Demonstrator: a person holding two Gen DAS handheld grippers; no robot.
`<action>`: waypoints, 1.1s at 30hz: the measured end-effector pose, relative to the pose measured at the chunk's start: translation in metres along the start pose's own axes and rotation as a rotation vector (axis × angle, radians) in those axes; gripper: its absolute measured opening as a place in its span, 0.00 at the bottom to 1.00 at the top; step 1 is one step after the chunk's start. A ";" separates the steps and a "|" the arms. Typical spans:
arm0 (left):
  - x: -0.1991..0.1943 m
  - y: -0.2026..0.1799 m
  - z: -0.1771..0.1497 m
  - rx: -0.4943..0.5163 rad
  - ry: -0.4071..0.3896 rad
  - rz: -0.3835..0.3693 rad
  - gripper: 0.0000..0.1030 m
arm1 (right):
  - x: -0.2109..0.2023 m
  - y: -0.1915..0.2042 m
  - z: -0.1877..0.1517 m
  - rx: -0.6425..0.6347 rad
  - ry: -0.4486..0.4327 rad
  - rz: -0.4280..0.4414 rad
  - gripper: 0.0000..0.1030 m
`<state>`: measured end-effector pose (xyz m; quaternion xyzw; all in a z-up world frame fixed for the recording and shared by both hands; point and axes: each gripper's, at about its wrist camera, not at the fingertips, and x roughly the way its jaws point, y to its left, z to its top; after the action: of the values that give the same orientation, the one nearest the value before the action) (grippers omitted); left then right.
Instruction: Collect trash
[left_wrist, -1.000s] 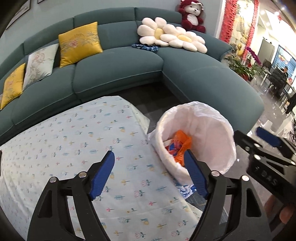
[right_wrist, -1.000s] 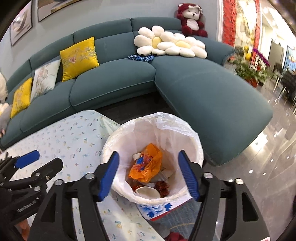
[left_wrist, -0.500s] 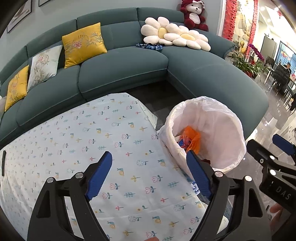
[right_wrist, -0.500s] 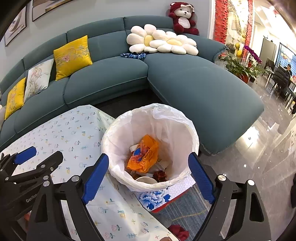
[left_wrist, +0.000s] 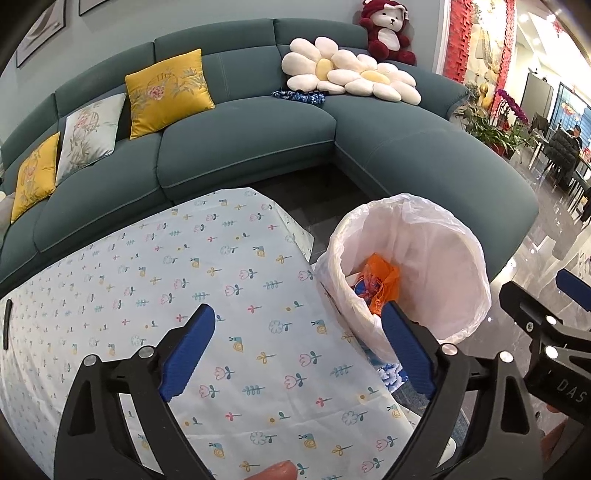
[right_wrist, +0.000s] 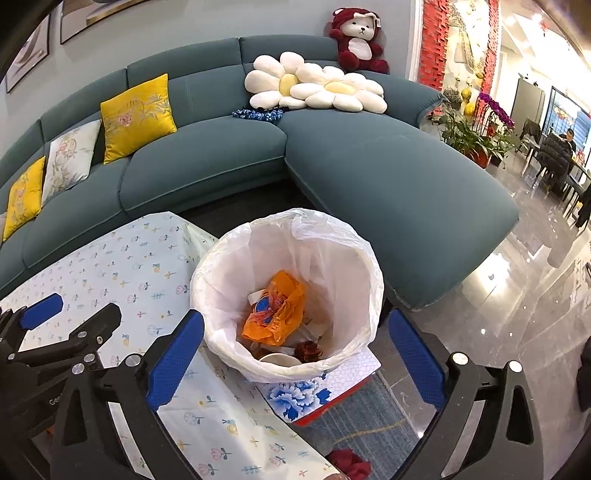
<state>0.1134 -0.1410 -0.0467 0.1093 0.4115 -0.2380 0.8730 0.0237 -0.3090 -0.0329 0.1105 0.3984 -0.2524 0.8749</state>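
Two grippers, both spread wide, empty: right gripper (right_wrist: 295, 354) above lined trash bin (right_wrist: 343, 254) holding orange wrapper (right_wrist: 275, 312); left gripper (left_wrist: 299, 350) over tablecloth (left_wrist: 147, 280), bin at its right.

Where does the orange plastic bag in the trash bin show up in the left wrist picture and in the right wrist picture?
Left wrist: the orange plastic bag lies right of centre, low inside the trash bin.
Right wrist: the bag sits near the centre, on the bin's contents.
Shared landmark: the red teddy bear atop the sofa back.
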 end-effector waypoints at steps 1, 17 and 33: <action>0.000 0.000 0.000 -0.002 -0.001 0.000 0.85 | 0.000 0.000 0.000 -0.001 0.000 -0.001 0.93; -0.001 0.001 -0.003 -0.005 -0.007 0.026 0.85 | 0.000 0.007 -0.006 -0.033 0.008 0.002 0.93; -0.001 0.001 -0.005 -0.017 -0.001 0.050 0.85 | -0.001 0.015 -0.008 -0.059 0.017 0.007 0.93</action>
<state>0.1094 -0.1379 -0.0491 0.1118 0.4105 -0.2126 0.8797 0.0254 -0.2925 -0.0376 0.0882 0.4129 -0.2364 0.8751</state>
